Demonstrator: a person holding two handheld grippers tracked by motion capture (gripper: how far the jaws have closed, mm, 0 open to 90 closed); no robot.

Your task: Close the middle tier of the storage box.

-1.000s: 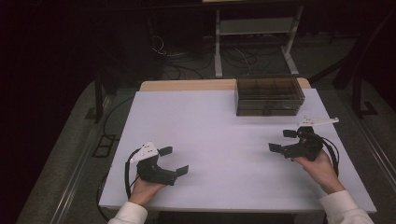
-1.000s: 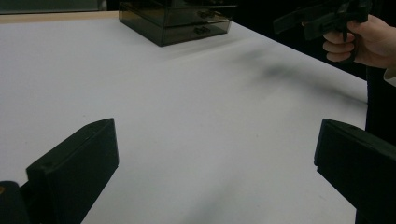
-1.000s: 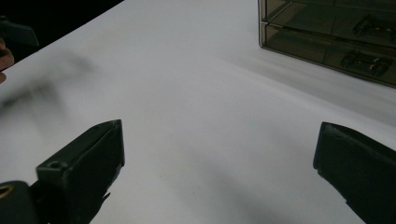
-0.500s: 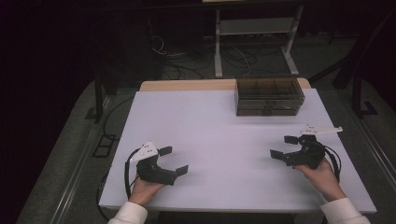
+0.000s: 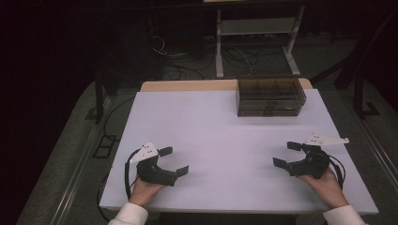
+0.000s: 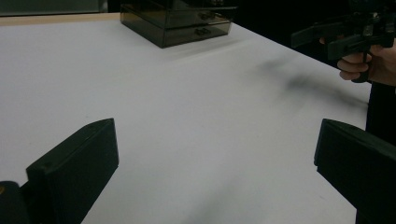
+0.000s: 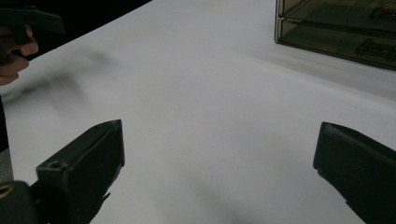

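I have both claws parked low on the desk [image 5: 225, 122], jaws spread wide and nothing between them: the left claw [image 5: 173, 161] sits at the lower left of the high view, the right claw [image 5: 287, 154] at the lower right. The only thing to work on is the smoky drawer box [image 5: 271, 96], standing at the upper right of the high view near the desk's far edge, well apart from both claws. In the right claw's view it fills the upper right corner [image 7: 341, 28], and I can make out two stacked drawer fronts with small handles, both apparently closed.

My judgement is that the approach is the step in hand. The right claw is nearer, so I would send it forward, keeping it released, and line its jaws up level with a drawer handle before closing. The box looks light, so I would bring the left claw alongside to steady its wall, otherwise a pull may drag the whole box.
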